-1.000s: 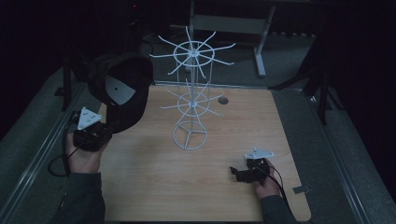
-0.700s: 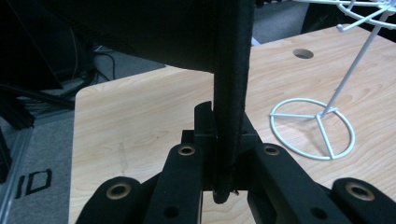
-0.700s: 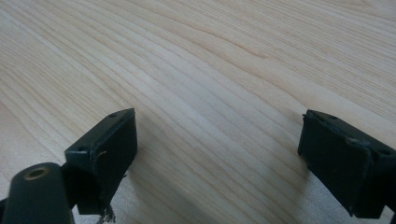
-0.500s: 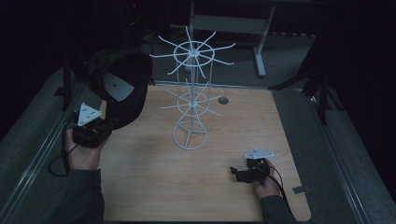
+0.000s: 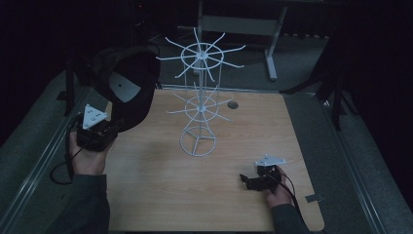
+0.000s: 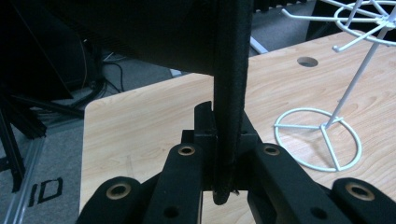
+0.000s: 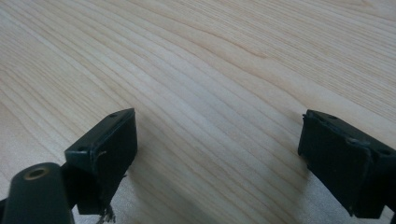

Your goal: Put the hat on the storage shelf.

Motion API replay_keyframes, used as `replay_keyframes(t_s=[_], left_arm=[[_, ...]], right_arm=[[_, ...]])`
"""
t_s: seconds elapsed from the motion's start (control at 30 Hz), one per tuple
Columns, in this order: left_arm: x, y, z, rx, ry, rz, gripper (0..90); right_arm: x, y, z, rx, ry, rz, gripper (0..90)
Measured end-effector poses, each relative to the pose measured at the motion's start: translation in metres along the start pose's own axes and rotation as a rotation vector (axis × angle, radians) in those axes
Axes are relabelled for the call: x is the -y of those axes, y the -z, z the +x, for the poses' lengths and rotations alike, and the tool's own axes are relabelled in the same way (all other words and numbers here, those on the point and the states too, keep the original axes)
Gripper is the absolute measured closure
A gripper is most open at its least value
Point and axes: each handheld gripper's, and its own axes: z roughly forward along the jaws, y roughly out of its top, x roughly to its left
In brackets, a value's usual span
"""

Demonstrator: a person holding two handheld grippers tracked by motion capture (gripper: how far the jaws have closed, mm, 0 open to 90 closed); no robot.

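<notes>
A black cap with a pale label inside hangs above the table's left edge, left of the white wire rack. My left gripper grips it from below. In the left gripper view the jaws are shut on the cap's brim edge, which stands upright between them, and the left gripper points toward the rack's ring base. My right gripper rests low on the table at the front right. In the right gripper view the right gripper is open, with bare wood between its jaws.
The wooden table has a round cable hole behind the rack. The rack's hooked arms spread out in two tiers. A metal rail runs along the left side, and a desk frame stands beyond the far edge.
My left hand has shifted slightly with the cap, which now sits a little higher. The right gripper has not moved.
</notes>
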Motion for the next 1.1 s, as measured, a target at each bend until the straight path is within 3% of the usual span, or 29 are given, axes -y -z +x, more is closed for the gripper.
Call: replay_keyframes(t_s=[1.1], left_arm=[[-0.0079,-0.0016,-0.0087,-0.035,-0.019,-0.039,86.1]], right_arm=[[0.0000,0.0000,0.0002,0.000,-0.003,-0.001,11.7]])
